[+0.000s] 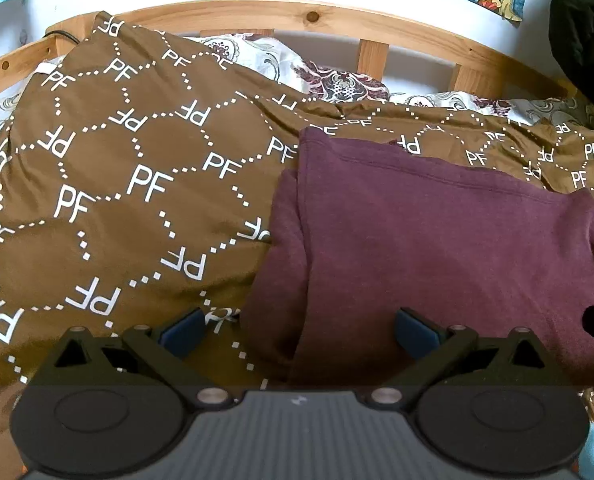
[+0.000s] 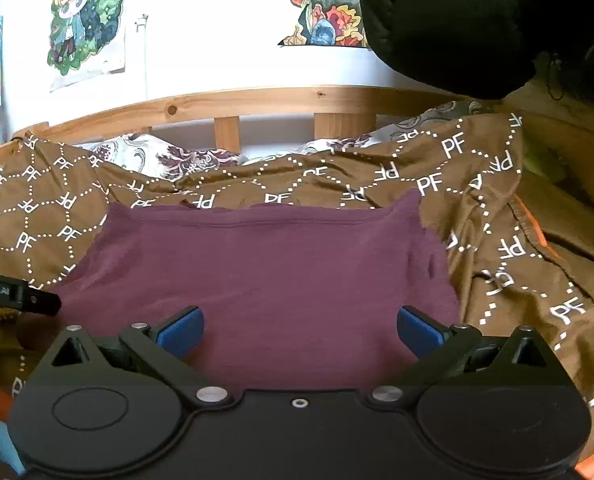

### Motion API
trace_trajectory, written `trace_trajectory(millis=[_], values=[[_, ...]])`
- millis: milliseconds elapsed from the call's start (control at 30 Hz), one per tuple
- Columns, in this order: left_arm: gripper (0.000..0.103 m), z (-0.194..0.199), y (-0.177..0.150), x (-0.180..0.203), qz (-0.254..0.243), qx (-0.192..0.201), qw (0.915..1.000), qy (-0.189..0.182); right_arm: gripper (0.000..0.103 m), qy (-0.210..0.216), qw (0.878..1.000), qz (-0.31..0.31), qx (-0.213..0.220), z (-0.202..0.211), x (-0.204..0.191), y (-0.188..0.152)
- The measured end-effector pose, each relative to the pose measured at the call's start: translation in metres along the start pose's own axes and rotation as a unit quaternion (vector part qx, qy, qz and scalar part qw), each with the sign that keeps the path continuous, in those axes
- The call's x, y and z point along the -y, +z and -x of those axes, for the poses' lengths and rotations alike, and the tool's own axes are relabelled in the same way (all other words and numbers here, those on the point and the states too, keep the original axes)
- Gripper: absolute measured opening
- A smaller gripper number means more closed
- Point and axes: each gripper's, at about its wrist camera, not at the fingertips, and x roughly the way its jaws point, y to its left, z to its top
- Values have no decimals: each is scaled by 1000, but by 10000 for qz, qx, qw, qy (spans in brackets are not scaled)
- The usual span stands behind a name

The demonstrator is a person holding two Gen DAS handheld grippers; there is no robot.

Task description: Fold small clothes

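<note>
Currently the maroon shirt (image 2: 257, 276) lies partly folded on the brown duvet (image 1: 109, 184) of the bed, well short of the wooden headboard (image 2: 233, 100). Both the left tool (image 1: 299, 334) and the right tool (image 2: 300, 332) are spread wide with nothing between the blue pads, poised above the near edge of the cloth. To fold well, I judge each tool should pinch a near corner through all layers, then lift evenly and carry it toward the far hem. Only the left view shows the layered fold along the shirt's left side; only the right view shows its right edge and the black jacket (image 2: 449, 20) hanging above.
</note>
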Motion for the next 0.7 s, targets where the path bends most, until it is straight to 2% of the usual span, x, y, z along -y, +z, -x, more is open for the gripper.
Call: trace_trajectory(millis=[200, 367, 500, 700], values=[[102, 0, -6, -10, 266, 59, 9995, -127, 103, 38, 9999, -117, 65, -10, -15, -3], [102, 2, -12, -23, 555, 117, 9982, -167, 103, 151, 9997, 43, 165, -17, -26, -10], [102, 6, -13, -36, 907, -91, 9952, -355, 102, 170, 9994, 267, 125, -23, -33, -15], [102, 10, -8, -35, 1257, -72, 9904, -573, 103, -131, 9975, 344, 603, 20, -21, -5]])
